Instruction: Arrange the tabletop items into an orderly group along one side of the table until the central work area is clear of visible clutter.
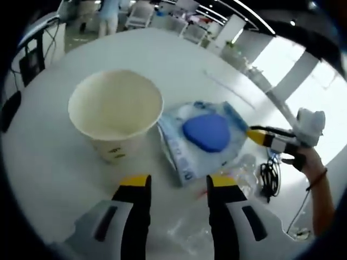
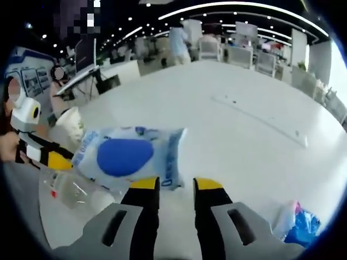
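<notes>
A cream paper cup (image 1: 115, 111) stands upright on the white table (image 1: 179, 59); in the right gripper view the cup (image 2: 70, 124) sits far left. Beside it lies a white and blue packet (image 1: 206, 138) with a big blue oval. My left gripper (image 1: 178, 187) is open, just short of the gap between cup and packet, holding nothing. My right gripper (image 2: 176, 185) is open, and the near edge of the packet (image 2: 127, 157) reaches up to its tips. In the left gripper view the right gripper (image 1: 271, 138) comes in from the right and touches the packet's edge.
A crumpled clear plastic bag (image 1: 244, 173) lies next to the packet, with a black cable (image 1: 268, 176) beyond it. The clear bag (image 2: 70, 187) lies low on the left. A blue wrapper (image 2: 298, 225) lies at lower right. Chairs and people stand beyond the far edge.
</notes>
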### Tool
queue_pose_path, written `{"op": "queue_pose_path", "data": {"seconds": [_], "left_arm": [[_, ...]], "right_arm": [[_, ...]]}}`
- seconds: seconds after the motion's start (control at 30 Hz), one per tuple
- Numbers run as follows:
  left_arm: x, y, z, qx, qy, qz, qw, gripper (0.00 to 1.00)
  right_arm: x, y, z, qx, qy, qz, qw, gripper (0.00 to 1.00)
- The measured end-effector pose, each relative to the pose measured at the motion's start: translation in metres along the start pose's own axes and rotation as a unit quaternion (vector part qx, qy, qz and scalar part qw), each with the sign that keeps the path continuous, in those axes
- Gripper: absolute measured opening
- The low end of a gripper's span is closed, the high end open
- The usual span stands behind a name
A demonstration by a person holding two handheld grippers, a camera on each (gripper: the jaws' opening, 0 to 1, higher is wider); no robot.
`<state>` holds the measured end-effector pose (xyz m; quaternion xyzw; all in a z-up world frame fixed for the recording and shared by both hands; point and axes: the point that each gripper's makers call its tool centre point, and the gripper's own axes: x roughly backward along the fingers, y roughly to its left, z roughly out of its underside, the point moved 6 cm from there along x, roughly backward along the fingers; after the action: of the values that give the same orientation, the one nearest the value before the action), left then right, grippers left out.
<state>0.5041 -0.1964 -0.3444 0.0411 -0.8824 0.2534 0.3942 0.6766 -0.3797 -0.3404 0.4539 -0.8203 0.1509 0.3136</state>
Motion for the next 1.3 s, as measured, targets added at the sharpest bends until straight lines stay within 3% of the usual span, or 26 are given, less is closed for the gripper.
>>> {"op": "queue_pose_path", "data": {"seconds": [0.13,0.27,0.4,0.57,0.67,0.77,0.87,0.93,1.3], "left_arm": [[-0.004,-0.002,0.0,0.007,0.001,0.008,0.9999,0.24],[-0.006,-0.004,0.001,0.012,-0.001,0.018,0.9998,0.12],[-0.008,0.0,0.002,0.016,0.004,0.017,0.9997,0.08],[-0.005,-0.003,-0.002,-0.024,0.0,0.008,0.9997,0.03],[-0.005,-0.007,-0.005,-0.071,-0.008,0.001,0.9975,0.03],[-0.003,-0.011,-0.008,-0.076,-0.017,0.003,0.997,0.02],[-0.001,-0.019,-0.019,-0.125,-0.042,0.018,0.9911,0.01],[0.003,-0.024,-0.028,-0.129,-0.062,0.021,0.9895,0.01],[0.011,-0.049,-0.059,-0.185,-0.09,0.03,0.9782,0.0]], "right_arm": [[-0.002,0.002,0.0,0.015,0.005,0.0,0.9999,0.09],[-0.002,0.003,0.0,0.028,0.013,0.002,0.9995,0.09],[-0.002,0.004,0.001,0.037,0.017,0.003,0.9992,0.05],[-0.001,0.005,0.0,0.033,0.017,-0.003,0.9993,0.02],[0.001,0.005,0.0,0.034,0.019,0.0,0.9993,0.02],[0.005,0.003,0.0,0.033,0.015,0.009,0.9993,0.01],[0.012,-0.002,-0.005,0.014,0.006,0.028,0.9995,0.01],[0.019,-0.004,-0.01,0.008,-0.011,0.033,0.9994,0.01],[0.06,-0.015,-0.022,-0.018,-0.054,0.065,0.9963,0.01]]}}
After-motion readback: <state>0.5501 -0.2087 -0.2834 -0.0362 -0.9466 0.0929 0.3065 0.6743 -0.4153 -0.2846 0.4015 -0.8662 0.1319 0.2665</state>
